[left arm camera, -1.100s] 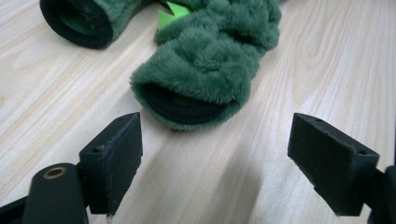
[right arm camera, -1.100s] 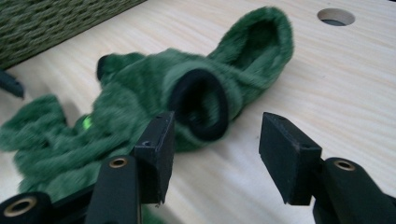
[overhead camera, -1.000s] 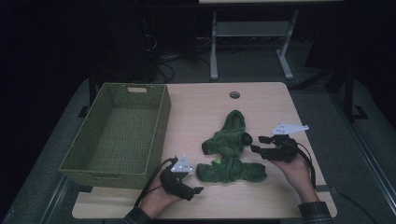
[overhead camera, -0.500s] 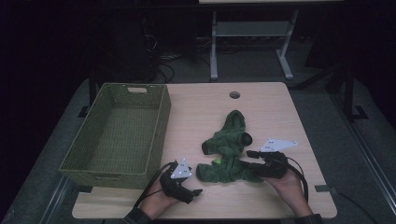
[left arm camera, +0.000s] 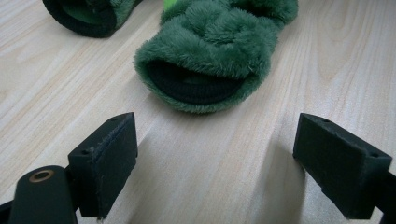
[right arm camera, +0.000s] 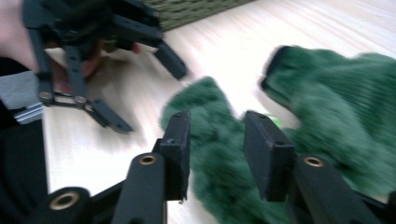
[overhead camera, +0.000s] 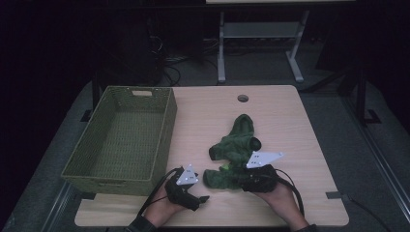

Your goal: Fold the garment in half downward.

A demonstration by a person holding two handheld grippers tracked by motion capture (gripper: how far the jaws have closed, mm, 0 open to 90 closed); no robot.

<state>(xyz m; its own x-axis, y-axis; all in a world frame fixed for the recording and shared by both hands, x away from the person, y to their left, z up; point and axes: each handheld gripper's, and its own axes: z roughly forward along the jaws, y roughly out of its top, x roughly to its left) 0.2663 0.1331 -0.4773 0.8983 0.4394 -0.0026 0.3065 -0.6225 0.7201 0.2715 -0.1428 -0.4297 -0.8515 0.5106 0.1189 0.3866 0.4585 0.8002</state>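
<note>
A light wooden table [overhead camera: 290, 121] carries a green woven basket [overhead camera: 121, 140] and a green plush garment [overhead camera: 232, 150].

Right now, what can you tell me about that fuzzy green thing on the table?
The fuzzy green garment looks like soft plush fleece, crumpled in a heap on the wooden table, right of the basket. It has tube-like openings with dark lining inside and a bright green patch. The right tool has fabric between its jaws; the left tool sits open just short of one opening.

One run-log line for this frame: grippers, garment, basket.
left gripper: open, short of cuff | right gripper: jaws just closing, fleece between, grip unconfirmed | green fleece garment: crumpled on table | wicker basket: empty
</note>
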